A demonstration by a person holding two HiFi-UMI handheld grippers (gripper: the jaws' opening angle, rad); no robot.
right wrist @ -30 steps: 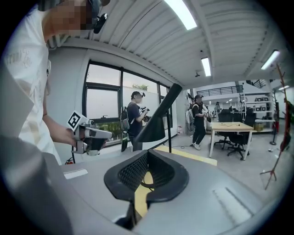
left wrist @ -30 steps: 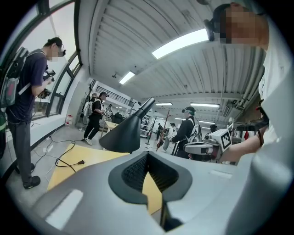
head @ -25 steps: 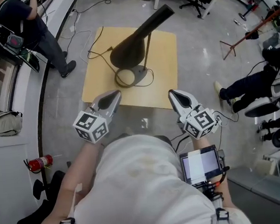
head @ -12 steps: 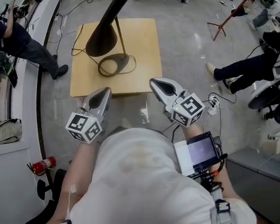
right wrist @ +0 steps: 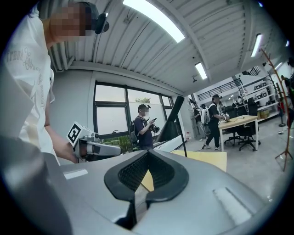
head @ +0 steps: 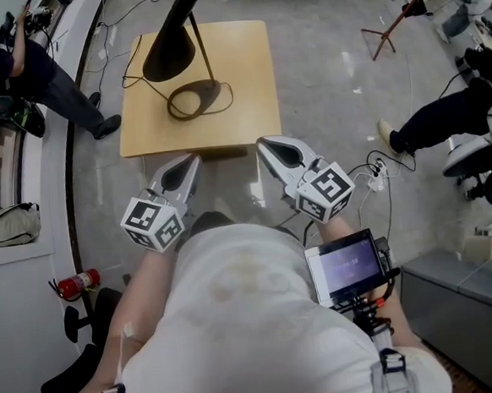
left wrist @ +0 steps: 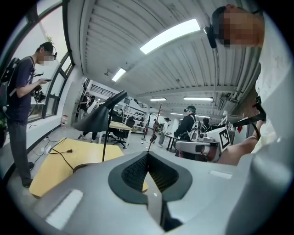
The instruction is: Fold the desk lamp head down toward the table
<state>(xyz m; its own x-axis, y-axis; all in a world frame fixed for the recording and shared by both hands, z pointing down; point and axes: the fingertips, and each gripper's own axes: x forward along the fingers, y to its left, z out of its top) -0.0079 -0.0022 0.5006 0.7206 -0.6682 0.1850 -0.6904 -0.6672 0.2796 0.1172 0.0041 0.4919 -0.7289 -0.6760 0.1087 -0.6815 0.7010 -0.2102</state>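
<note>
A black desk lamp stands on a small wooden table (head: 245,81). Its cone-shaped head (head: 166,47) sits raised on a thin stem above the round base (head: 194,100). My left gripper (head: 190,162) and right gripper (head: 266,146) hover side by side just short of the table's near edge, both shut and empty, apart from the lamp. In the left gripper view the lamp head (left wrist: 94,120) is ahead to the left, beyond the shut left gripper (left wrist: 148,153). The right gripper view shows the lamp head (right wrist: 173,123) past the shut right gripper (right wrist: 148,152).
The lamp's black cable (head: 138,68) trails over the table's left part. A standing person (head: 37,68) is at the left, a seated person (head: 444,129) at the right. A fire extinguisher (head: 73,285) and a bag (head: 10,217) lie at the left; a screen (head: 347,268) hangs at my chest.
The table and lamp have slid up and left in the head view, and the lamp head now runs off the top edge. Both grippers stayed shut and kept side by side.
</note>
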